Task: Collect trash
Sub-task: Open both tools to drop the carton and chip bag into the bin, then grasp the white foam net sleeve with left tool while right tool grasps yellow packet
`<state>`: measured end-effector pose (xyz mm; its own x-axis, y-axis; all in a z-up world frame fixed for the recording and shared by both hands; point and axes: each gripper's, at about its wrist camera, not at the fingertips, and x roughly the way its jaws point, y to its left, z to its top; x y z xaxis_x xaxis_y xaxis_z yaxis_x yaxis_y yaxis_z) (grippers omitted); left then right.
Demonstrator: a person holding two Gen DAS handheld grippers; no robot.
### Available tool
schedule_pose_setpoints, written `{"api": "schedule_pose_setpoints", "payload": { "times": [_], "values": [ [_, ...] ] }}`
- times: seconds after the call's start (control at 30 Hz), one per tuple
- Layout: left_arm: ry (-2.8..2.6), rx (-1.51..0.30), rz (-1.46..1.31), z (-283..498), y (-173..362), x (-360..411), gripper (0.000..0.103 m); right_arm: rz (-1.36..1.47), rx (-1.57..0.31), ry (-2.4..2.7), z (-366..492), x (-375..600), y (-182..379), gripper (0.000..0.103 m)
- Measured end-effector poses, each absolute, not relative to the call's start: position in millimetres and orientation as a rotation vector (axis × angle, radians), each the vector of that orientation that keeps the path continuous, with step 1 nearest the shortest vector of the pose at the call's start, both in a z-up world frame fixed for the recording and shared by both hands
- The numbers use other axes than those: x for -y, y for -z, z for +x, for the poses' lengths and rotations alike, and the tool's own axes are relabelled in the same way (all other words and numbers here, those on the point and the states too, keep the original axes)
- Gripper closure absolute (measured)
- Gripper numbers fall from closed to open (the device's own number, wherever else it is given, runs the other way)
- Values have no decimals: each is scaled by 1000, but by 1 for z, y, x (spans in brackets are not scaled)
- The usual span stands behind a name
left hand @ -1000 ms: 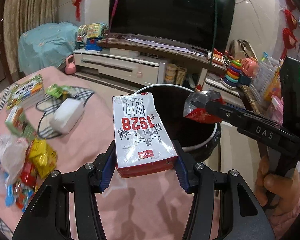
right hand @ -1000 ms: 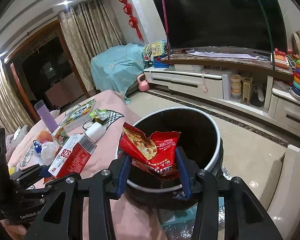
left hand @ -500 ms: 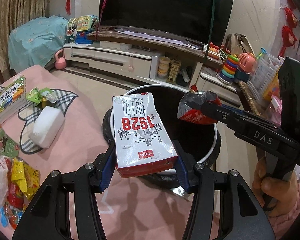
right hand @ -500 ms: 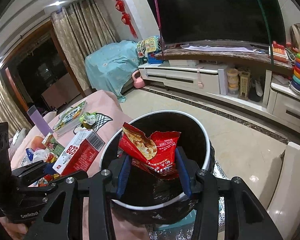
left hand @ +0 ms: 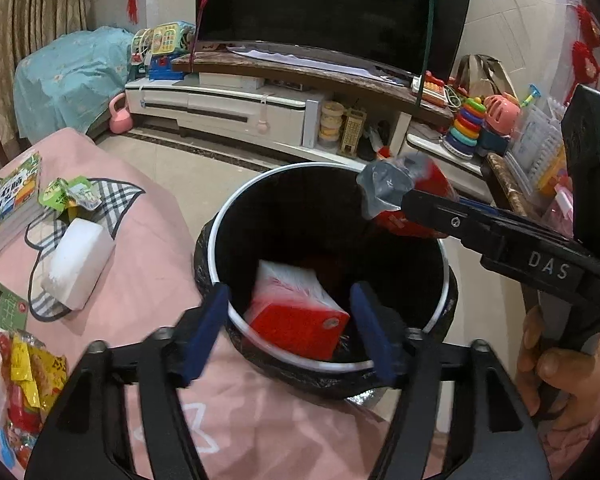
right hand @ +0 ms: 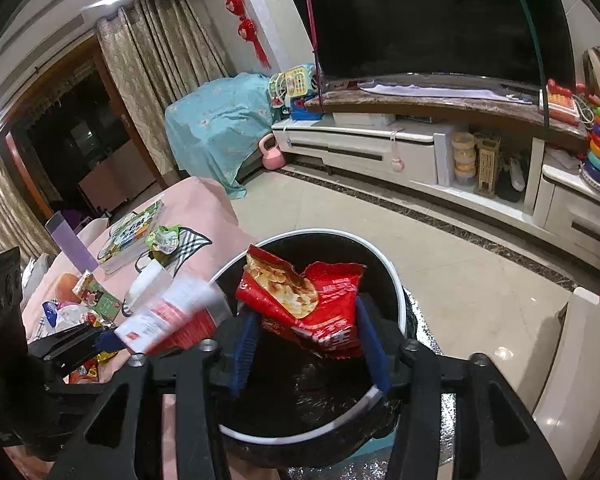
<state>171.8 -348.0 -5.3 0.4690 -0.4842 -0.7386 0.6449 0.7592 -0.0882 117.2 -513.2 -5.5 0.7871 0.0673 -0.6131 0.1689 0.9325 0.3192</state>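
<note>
Both tongs opening; milk carton (left hand: pixel 296 312) falls binward.

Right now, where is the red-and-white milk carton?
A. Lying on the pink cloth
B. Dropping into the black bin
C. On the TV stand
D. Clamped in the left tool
B: the milk carton is blurred inside the black bin, loose between the opening left tool pads.

left tool (left hand: pixel 292 320): black frame | blue pads | right tool (right hand: pixel 308 344): "DAS" marking

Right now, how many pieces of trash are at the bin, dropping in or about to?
2: the milk carton falls blurred into the bin; the red snack bag sits between the opening jaws above it. Any deeper trash is hidden.
</note>
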Motion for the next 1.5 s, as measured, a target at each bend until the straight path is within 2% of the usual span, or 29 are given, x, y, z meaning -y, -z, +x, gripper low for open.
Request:
{"api": "schedule_pose_setpoints", "payload": {
  "times": [0.13, 0.37, 0.43, 0.53, 0.9, 1.5],
  "values": [
    [684, -815, 193, 167, 4, 336, 25, 388, -661, 62, 115, 517, 5, 35],
    [642, -809, 115, 149, 8, 300, 24, 419, -629, 54, 101, 512, 2, 28],
    [624, -802, 109, 142, 9, 291, 24, 424, -619, 44, 96, 505, 2, 22],
    [600, -798, 82, 132, 10, 274, 24, 419, -607, 30, 88, 490, 3, 17],
    [453, -782, -3, 105, 14, 185, 23, 355, -599, -75, 69, 414, 4, 11],
    [214, -768, -121, 82, 35, 66, 23, 232, -662, -235, 71, 301, 27, 11]
  ]
}}
